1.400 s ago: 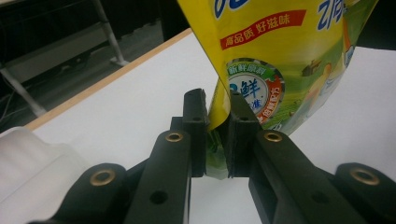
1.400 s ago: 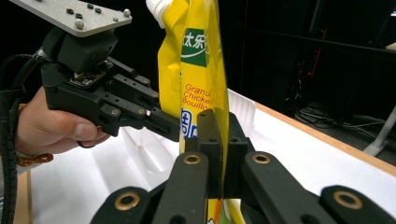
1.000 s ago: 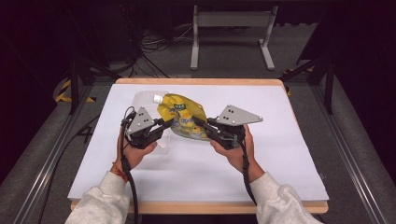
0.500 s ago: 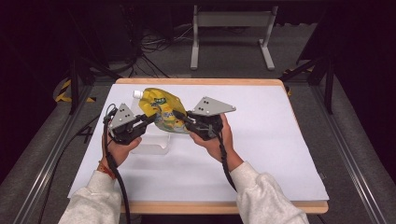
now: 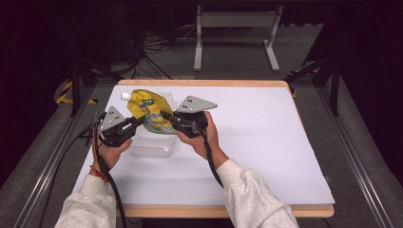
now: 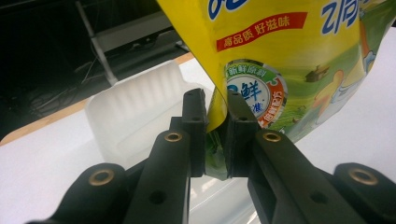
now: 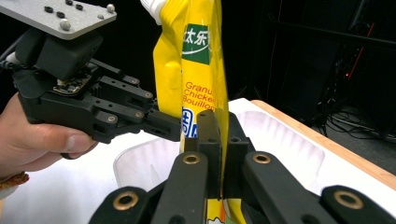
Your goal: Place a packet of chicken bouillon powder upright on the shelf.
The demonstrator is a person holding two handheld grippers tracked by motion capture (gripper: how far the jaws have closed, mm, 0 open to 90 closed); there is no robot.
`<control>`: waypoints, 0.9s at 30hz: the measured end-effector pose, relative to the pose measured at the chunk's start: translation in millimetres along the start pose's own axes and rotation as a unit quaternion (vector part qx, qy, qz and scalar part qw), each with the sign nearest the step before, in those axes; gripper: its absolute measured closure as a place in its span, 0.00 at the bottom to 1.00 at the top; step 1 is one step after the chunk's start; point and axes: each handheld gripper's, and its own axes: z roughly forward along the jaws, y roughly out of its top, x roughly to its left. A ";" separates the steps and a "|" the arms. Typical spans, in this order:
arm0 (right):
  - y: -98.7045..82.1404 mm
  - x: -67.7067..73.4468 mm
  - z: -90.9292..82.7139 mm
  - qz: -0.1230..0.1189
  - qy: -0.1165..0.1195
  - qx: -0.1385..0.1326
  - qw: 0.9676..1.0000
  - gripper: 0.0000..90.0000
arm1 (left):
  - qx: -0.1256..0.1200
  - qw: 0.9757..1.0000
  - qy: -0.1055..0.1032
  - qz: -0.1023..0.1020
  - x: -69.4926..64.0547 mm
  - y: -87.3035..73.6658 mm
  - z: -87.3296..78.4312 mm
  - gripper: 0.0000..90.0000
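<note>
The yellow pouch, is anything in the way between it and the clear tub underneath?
Nothing visible. Both grippers, left and right, pinch the yellow pouch and hold it above the clear tub, whose open top faces it.

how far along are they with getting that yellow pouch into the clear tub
Done: both grippers are shut on the yellow spouted plastic pouch, the left gripper and the right gripper each pinching a lower edge. In hand: the pouch hangs upright above the clear plastic tub. Left: probably lowering it in and letting go; it is not yet inside.
</note>
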 end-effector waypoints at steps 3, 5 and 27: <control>-0.5 0.9 6.2 -0.002 0.002 0.002 1.000 1.00 | 0.004 1.000 0.004 -0.002 3.2 -2.8 -0.8 0.90; -1.4 2.1 10.1 0.001 0.002 0.004 1.000 0.99 | 0.007 1.000 0.010 -0.004 5.5 -4.8 -1.4 0.90; -12.2 10.2 39.0 0.001 0.010 0.010 1.000 0.99 | 0.019 0.999 0.032 -0.015 19.7 -21.8 -9.6 0.89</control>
